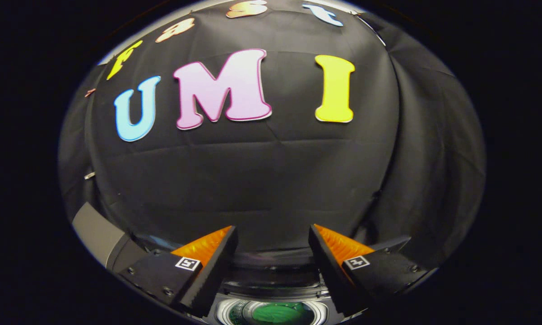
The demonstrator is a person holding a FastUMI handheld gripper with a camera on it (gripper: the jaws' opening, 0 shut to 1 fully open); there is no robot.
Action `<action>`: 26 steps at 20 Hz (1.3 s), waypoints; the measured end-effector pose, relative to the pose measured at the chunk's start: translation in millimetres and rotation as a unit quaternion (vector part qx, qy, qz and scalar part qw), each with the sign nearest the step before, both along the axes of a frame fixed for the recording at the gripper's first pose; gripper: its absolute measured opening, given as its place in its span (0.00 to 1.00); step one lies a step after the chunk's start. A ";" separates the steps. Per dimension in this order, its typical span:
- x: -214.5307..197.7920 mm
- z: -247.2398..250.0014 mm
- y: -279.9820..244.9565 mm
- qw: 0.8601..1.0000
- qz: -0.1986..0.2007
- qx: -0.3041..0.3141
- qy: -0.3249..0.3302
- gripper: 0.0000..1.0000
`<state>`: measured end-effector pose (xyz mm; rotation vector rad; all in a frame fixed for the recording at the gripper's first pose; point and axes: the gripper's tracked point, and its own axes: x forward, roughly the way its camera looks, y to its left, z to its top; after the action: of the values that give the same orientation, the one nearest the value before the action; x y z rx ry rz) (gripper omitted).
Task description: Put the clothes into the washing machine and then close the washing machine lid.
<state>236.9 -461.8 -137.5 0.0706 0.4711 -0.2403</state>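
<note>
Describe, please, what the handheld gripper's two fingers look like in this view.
The gripper has two wedge-shaped fingers in black, tapering to pointed tips. Each carries a ribbed orange panel on its upper face and a serrated inner edge. A small square black-and-white tag sits on each finger's base, and screw heads show in the black housings behind them. No cables are visible.

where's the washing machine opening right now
In the gripper view, the washing machine opening sits low between the open claw's fingers, something green inside.

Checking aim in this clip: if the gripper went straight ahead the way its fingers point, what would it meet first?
Probably the black cloth wall. The open gripper holds nothing; the washing machine sits below the fingers, seemingly under that line, though depth is unclear.
</note>
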 end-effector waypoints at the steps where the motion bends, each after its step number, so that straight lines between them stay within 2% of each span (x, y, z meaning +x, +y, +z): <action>1: 3.4 -0.4 -0.6 1.000 -0.001 -0.007 -0.003 1.00; 18: -3.9 -3.9 -0.1 1.000 -0.009 -0.011 0.006 1.00; 22: -47.1 -0.7 7.5 1.000 -0.010 -0.016 -0.009 1.00; 26: -58.7 -1.4 12.0 1.000 -0.013 -0.021 -0.015 1.00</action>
<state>178.2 -449.8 -139.0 0.0399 0.4352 -0.2733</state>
